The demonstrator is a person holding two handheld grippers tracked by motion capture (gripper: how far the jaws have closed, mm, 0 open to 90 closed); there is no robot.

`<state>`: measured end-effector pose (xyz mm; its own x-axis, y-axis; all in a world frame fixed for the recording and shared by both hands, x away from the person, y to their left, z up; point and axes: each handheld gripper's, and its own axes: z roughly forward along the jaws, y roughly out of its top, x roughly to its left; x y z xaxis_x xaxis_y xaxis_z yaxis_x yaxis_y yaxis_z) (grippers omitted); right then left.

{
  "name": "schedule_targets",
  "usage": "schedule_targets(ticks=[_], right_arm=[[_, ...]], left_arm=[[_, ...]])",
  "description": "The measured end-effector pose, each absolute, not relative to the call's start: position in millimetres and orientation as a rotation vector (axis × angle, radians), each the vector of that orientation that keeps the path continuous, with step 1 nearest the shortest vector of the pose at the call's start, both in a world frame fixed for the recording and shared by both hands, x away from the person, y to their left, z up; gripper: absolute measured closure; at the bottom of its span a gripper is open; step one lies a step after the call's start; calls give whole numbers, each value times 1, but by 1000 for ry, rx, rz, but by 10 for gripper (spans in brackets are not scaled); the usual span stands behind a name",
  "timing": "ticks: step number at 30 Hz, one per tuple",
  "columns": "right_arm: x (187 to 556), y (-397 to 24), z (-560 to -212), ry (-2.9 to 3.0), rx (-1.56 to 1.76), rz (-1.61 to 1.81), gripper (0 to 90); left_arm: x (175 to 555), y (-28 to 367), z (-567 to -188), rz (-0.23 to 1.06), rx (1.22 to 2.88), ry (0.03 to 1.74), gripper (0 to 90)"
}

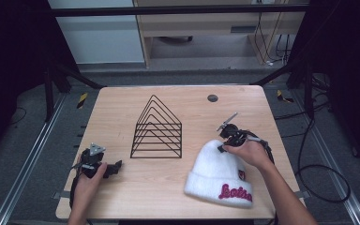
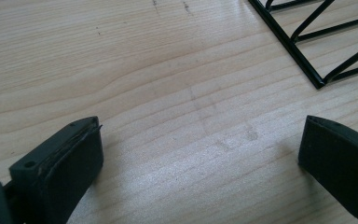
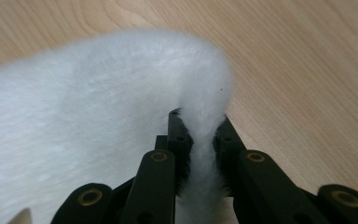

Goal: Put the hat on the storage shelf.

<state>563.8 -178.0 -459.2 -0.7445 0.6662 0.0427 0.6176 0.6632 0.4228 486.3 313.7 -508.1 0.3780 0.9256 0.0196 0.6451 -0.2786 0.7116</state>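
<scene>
On the wooden table (image 1: 122, 187), a white fuzzy beanie (image 1: 218, 171) lies toward the person's right side, its folded cuff nearest the table's front edge and bearing red embroidered lettering (image 1: 234, 192). The right gripper (image 1: 226, 140) sits at the beanie's crown end, and in the right gripper view its jaws are closed tight on a pinched fold of the white knit (image 3: 200, 121), the fabric squeezed thin between them. The right hand (image 1: 251, 152) holds that gripper over the top of the hat. A black wire rack (image 1: 157, 129) of nested triangular frames stands near the table's middle, well apart from the beanie. The left gripper (image 1: 115, 168) rests low on the table at the person's left, held by the left hand (image 1: 91, 176); its jaws stand wide apart with nothing between them but bare wood, and a corner of the rack (image 2: 319, 81) lies just ahead of them.
</scene>
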Motion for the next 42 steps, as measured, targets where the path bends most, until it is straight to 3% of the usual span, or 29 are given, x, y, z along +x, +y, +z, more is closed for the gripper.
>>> schedule_targets(ticks=[12,23,42], right_arm=[[522,-187,-393,2643,900,893,814],[484,-182,-331,2529,711,1041,815],[502,-178,-262,2413,618,1090,815]], left_arm=[[484,317,-504,603,2030,1318,27],[473,329,-455,660,1912,1221,32],[468,316,-400,640,2010,1025,27]])
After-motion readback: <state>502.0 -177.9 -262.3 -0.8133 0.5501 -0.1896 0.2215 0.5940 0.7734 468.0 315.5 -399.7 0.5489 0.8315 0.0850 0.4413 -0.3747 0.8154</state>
